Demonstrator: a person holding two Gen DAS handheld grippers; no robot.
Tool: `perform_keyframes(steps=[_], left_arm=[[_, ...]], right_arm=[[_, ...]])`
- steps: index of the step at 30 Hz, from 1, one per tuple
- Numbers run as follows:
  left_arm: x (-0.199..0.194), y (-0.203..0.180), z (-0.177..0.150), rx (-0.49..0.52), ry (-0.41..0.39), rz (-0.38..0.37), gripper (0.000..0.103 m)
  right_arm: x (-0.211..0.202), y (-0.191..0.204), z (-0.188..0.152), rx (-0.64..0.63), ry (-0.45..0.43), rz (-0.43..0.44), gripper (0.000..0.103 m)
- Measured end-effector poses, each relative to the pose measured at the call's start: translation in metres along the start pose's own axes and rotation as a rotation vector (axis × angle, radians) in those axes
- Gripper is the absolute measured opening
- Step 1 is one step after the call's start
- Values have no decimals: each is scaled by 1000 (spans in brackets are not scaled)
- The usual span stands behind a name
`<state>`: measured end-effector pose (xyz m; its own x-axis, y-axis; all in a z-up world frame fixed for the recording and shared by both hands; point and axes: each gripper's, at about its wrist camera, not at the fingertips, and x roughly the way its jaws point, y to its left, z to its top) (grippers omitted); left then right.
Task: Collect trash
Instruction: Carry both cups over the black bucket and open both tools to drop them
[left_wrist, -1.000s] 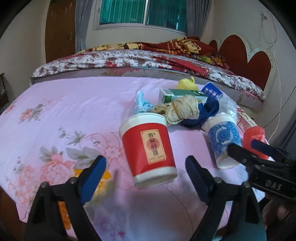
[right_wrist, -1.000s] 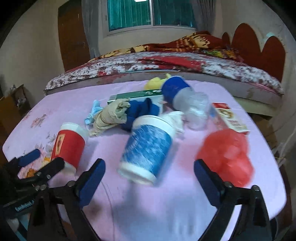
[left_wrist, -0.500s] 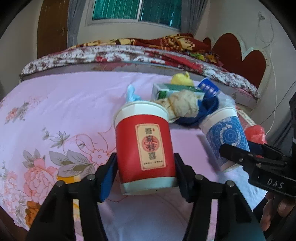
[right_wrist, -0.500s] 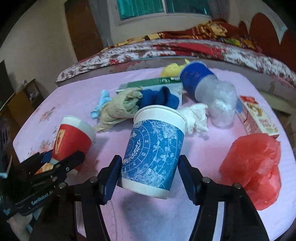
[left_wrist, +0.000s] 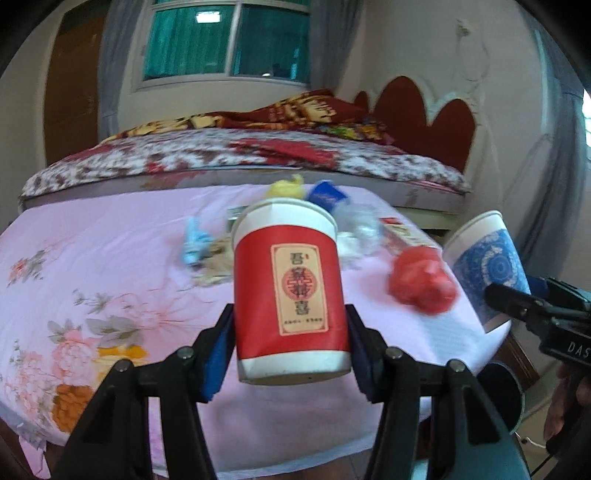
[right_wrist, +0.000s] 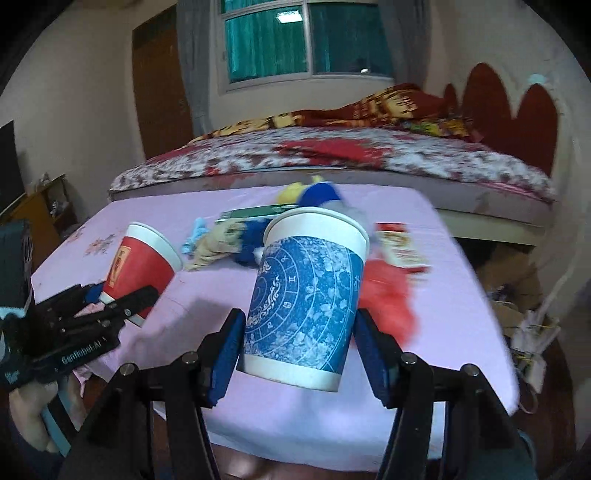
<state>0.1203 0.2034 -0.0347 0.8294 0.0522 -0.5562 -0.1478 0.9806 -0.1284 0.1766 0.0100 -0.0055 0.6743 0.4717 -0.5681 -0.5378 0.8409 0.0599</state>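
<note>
My left gripper (left_wrist: 290, 350) is shut on a red paper cup (left_wrist: 290, 291) and holds it upright above the pink flowered tablecloth (left_wrist: 110, 280). My right gripper (right_wrist: 301, 354) is shut on a blue patterned paper cup (right_wrist: 306, 295), lifted and slightly tilted. Each cup also shows in the other view: the blue cup (left_wrist: 487, 262) at the right, the red cup (right_wrist: 138, 266) at the left. A red plastic bag (left_wrist: 421, 280) lies on the table behind the cups.
Further trash lies at the table's far side: a green box (right_wrist: 255, 213), beige and blue cloths (right_wrist: 229, 240), a blue-capped clear bottle (left_wrist: 328, 195), a yellow item (left_wrist: 286, 188) and a red-white packet (right_wrist: 400, 247). A bed (left_wrist: 240, 155) stands behind the table.
Both grippers closed on their cups and lifted them off the table; the cups now hang above the cloth, nearer the front edge.
</note>
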Motion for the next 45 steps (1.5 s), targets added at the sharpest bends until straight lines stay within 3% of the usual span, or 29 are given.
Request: perform_keyframes(steps=[14,23,34,45], left_arm=[[-9,-151,-6,200,1,-252,56],[-2,-245,-33,323,58,-408,56],[28,-320,-85,445,204,-535,56],[83,-364,-122,518,364,-608,56]], right_arm=[[-133,-149,-73,159,-43,-257,62],[-172,-215,-135,270,-6,-339,62],[-175,-268,-212,336,108,-380,62],[-116,-299,-263,285,251,-312,62]])
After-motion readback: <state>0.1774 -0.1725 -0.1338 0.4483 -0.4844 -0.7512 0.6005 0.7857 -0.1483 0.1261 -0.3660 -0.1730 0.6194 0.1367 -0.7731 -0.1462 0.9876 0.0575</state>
